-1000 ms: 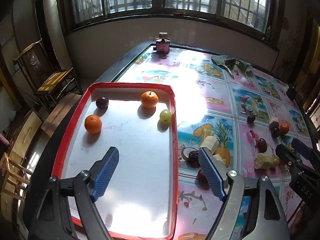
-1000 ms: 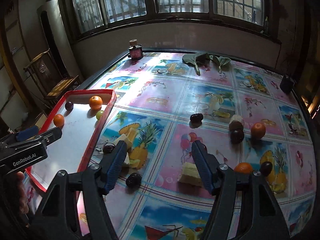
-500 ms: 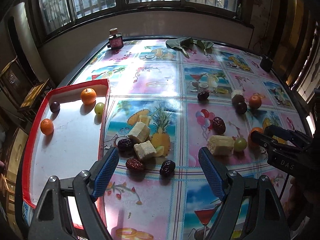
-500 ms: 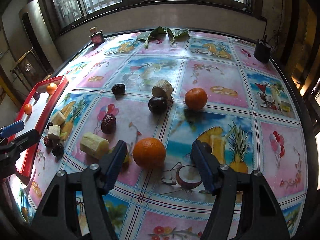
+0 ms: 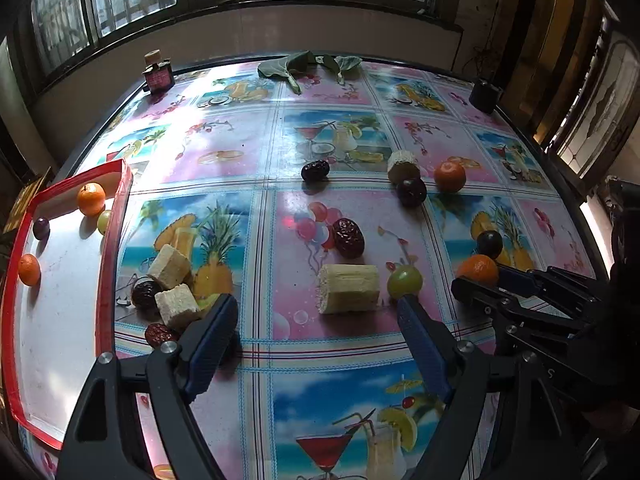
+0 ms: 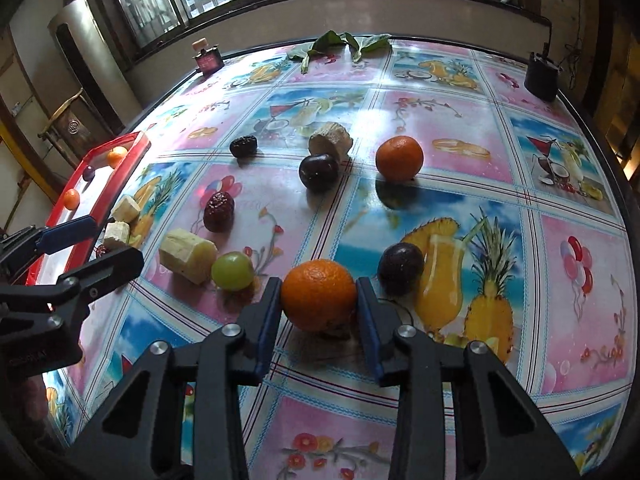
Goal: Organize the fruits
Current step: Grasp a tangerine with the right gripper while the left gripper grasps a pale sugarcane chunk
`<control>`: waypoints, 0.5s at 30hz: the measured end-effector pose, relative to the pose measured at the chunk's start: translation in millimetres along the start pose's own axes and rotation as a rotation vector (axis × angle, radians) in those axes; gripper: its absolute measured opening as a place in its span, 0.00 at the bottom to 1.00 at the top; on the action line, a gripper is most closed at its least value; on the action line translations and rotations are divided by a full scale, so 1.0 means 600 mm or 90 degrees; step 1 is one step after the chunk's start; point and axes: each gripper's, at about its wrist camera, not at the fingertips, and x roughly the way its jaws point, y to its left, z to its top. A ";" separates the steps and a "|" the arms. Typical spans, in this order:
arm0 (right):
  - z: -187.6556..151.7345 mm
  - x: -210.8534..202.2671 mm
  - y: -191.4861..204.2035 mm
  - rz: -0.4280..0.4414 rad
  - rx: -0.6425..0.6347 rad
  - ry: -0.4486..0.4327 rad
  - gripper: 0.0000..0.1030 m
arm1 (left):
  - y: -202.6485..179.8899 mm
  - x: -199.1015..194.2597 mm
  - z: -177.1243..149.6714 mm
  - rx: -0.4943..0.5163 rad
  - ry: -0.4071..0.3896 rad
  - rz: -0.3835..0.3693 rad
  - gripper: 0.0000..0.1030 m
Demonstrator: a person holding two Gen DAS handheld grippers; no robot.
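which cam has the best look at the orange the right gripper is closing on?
Right wrist view: the orange sits large and centered between the right gripper fingers, both pads at its sides. Left wrist view shows it small at the right edge, partly hidden behind the right gripper; contact isn't readable there.

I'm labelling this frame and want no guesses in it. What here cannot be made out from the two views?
- Left wrist view: the dark fruit near the red tray is partly hidden by the left gripper finger.
- Right wrist view: whether the orange between the right gripper pads is lifted or resting; its underside is hidden.
- Both views: the bottle label is too small to read.
- Left wrist view: the tray's near corner is cut off.
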 end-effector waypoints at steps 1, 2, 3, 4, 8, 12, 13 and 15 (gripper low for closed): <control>-0.003 -0.002 -0.002 0.003 0.002 0.002 0.37 | -0.006 0.005 0.000 0.003 0.004 -0.004 0.79; -0.005 -0.003 -0.003 0.004 0.003 0.003 0.37 | -0.011 0.011 0.002 0.008 0.008 0.000 0.79; -0.008 -0.004 -0.002 0.004 0.002 0.003 0.37 | -0.014 0.017 0.005 0.011 0.010 0.006 0.79; -0.010 -0.005 -0.002 0.004 0.001 0.002 0.37 | -0.014 0.023 0.007 0.009 0.009 0.012 0.79; -0.015 -0.007 -0.006 0.010 0.013 0.003 0.37 | -0.003 0.044 0.015 -0.009 0.021 0.014 0.78; -0.016 -0.008 -0.009 0.014 0.022 0.005 0.37 | 0.012 0.066 0.016 -0.031 0.049 0.010 0.75; -0.016 -0.008 -0.009 0.014 0.021 0.004 0.37 | 0.014 0.071 0.016 -0.037 0.053 0.004 0.75; -0.016 -0.008 -0.010 0.013 0.022 0.004 0.37 | 0.010 0.073 0.016 -0.030 0.042 0.013 0.70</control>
